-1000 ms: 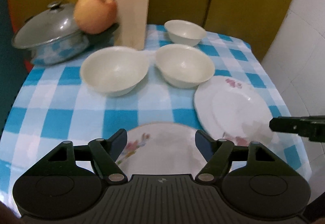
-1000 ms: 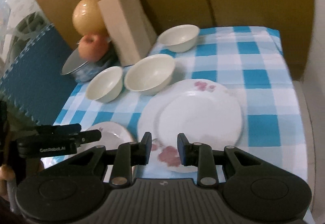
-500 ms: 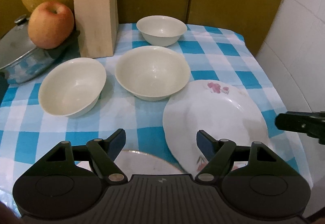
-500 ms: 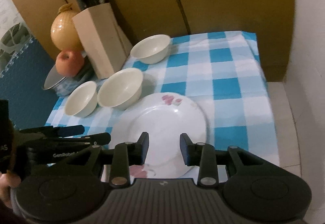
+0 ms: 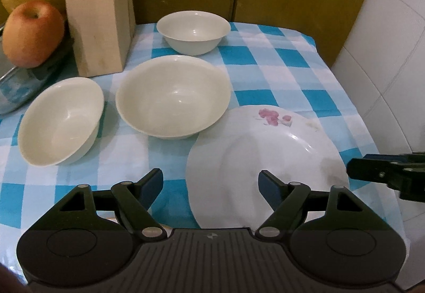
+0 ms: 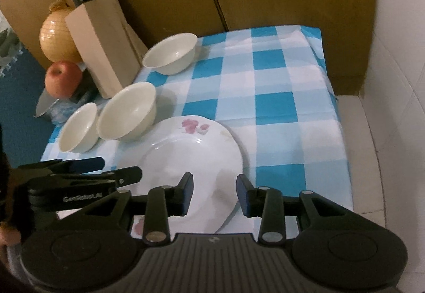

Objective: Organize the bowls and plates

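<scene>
A table covered in a blue-and-white checked cloth (image 5: 276, 64) holds several dishes. A white plate with pink flowers (image 5: 265, 160) lies flat at the near right of the cloth. Its far left rim tucks just under the edge of a large cream bowl (image 5: 172, 96). A smaller cream bowl (image 5: 61, 120) sits just left of the large one, tilted on its side. A third bowl (image 5: 192, 31) stands upright farther back, well apart from the plate.

The left gripper (image 5: 209, 184) hovers over the near left part of the plate with its fingers spread wide, holding nothing. The plate's near rim passes between the two fingers, below them.

The right gripper (image 6: 213, 193) hangs over the near part of the same plate, its fingers also parted and empty. The plate lies beneath and ahead of the gap between them. In the right wrist view, the left gripper's fingers (image 6: 124, 174) reach in from the left, over the plate's left edge.

At the far left stand a wooden knife block (image 6: 101, 46), a red apple (image 6: 62, 79) and a round yellow fruit (image 6: 57, 36).
</scene>
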Demonstrator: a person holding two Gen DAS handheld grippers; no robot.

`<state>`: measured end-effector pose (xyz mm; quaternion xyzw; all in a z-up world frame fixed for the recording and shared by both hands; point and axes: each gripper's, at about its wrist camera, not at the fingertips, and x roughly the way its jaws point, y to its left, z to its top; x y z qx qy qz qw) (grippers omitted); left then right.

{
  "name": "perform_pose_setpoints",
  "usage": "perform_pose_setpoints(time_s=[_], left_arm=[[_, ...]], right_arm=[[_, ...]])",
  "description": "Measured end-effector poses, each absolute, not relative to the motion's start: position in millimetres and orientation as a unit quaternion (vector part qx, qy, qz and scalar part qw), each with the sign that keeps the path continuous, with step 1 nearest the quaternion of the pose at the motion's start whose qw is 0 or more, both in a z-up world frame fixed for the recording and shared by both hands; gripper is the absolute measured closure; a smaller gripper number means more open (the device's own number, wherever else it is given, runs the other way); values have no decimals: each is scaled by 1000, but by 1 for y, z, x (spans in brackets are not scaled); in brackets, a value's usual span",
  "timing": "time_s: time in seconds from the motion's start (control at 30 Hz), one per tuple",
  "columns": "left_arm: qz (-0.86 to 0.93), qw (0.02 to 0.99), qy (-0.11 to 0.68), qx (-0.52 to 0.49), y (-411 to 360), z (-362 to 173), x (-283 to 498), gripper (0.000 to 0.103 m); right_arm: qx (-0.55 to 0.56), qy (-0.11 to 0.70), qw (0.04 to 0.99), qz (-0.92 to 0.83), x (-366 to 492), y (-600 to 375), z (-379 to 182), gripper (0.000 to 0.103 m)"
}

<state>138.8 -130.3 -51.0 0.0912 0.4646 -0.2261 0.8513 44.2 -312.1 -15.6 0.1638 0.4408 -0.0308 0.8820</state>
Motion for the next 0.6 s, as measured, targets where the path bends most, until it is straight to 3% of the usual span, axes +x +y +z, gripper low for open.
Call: perform_pose_setpoints(time_s=[0.6], left_arm=[[-225, 844, 474, 109, -145, -65, 143, 17]], right_arm=[[195, 460, 866, -27, 54, -312, -34, 72]])
